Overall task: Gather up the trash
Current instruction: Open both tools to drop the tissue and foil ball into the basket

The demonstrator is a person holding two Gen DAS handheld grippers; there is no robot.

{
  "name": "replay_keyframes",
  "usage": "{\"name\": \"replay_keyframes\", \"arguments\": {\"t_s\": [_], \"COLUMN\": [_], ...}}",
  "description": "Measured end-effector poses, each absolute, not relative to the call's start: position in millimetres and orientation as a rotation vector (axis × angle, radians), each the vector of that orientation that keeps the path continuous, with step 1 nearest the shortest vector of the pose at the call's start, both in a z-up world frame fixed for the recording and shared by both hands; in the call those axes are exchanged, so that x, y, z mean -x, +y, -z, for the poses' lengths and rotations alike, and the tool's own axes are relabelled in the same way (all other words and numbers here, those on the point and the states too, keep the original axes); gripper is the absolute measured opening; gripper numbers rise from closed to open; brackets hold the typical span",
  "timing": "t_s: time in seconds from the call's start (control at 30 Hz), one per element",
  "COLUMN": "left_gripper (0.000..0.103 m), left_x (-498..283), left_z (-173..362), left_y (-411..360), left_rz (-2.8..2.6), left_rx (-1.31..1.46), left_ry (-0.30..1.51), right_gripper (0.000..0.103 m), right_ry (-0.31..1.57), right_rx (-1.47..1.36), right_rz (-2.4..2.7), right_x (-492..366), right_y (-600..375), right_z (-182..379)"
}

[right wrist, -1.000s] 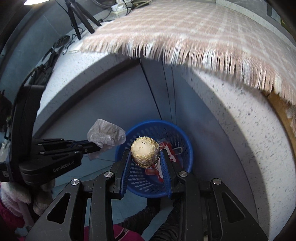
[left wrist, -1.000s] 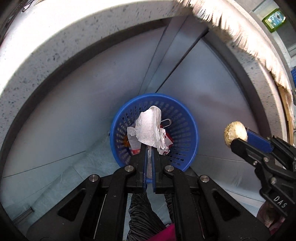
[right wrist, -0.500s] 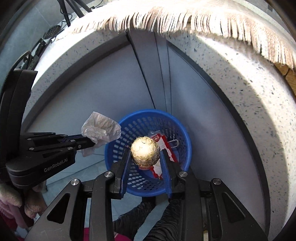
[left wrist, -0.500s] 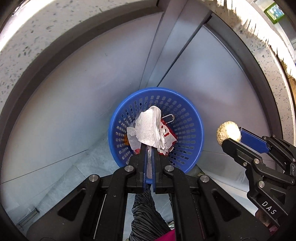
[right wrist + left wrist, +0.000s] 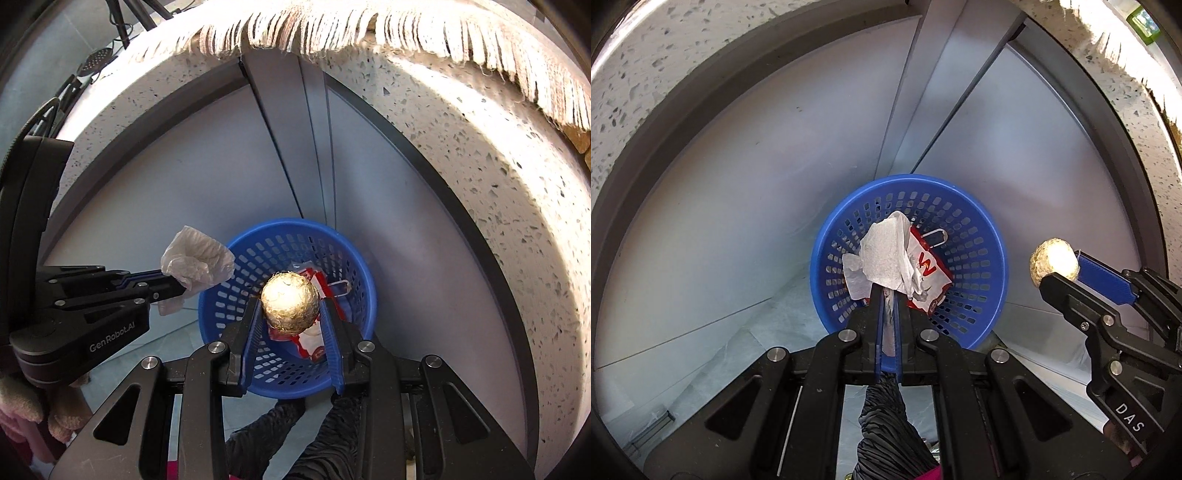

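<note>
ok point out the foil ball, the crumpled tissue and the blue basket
foil ball (image 5: 290,301), right wrist view, middle of its front
crumpled tissue (image 5: 884,260), left wrist view, its flat middle
blue basket (image 5: 982,221), left wrist view, far rim

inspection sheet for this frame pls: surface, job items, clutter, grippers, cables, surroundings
Surface: grey floor under a speckled stone counter edge.
Job's things: blue basket on the floor, holding a red-and-white wrapper; crumpled white tissue; gold foil ball.
Clutter: a metal clip in the basket.
Grippers: left gripper is pinching the tissue above the basket, jaws just starting to open; right gripper is clamped on the foil ball over the basket.
Cables: dark leads and stand legs behind the counter, far from the work.
Surroundings: fringed cloth hangs over the counter edge.
</note>
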State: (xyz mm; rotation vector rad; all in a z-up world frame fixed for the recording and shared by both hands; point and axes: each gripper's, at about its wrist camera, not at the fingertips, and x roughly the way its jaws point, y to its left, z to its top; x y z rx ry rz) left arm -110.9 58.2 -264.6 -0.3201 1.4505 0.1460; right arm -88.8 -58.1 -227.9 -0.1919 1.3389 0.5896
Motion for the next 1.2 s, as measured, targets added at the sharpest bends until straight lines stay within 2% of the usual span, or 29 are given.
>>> {"name": "replay_keyframes", "arguments": {"t_s": [0.03, 0.1, 0.17, 0.27, 0.33, 0.4, 0.6, 0.8, 1.2], "left_gripper": [0.009, 0.03, 0.037, 0.039, 0.05, 0.059, 0.059, 0.06, 0.06], "left_x": [110.7, 110.6, 110.6, 109.8, 109.5, 109.4, 108.3, 108.5, 108.7], "left_z": [264.3, 264.5, 262.6, 261.4, 260.6, 259.1, 260.3, 258.8, 248.0], "left_y": [57.8, 56.9, 57.2, 58.2, 58.5, 58.4, 59.1, 61.3, 61.0], "left_rz": [-0.149, -0.156, -0.164, -0.167, -0.173, -0.178, -0.19, -0.203, -0.228], "left_rx": [0.317, 0.31, 0.304, 0.301, 0.295, 0.292, 0.268, 0.267, 0.247], "left_ry": [1.45, 1.443, 1.436, 1.441, 1.441, 1.434, 1.445, 1.444, 1.426], "right_gripper": [0.03, 0.03, 0.03, 0.036, 0.046, 0.048, 0.048, 0.056, 0.056], "right_ry": [1.339, 1.338, 1.339, 1.34, 1.338, 1.337, 1.344, 1.341, 1.321], "right_rx": [0.193, 0.197, 0.199, 0.2, 0.2, 0.203, 0.21, 0.209, 0.215], "right_rz": [-0.59, -0.591, -0.589, -0.585, -0.582, -0.585, -0.588, -0.593, -0.61], "right_x": [89.5, 88.9, 87.1, 85.3, 84.5, 84.0, 82.4, 77.3, 79.1], "right_y": [-58.1, -57.9, -57.9, -58.5, -59.4, -59.4, -58.9, -56.5, -54.7], "right_z": [226.5, 226.4, 225.7, 223.8, 222.7, 221.5, 220.4, 217.9, 201.8]}}
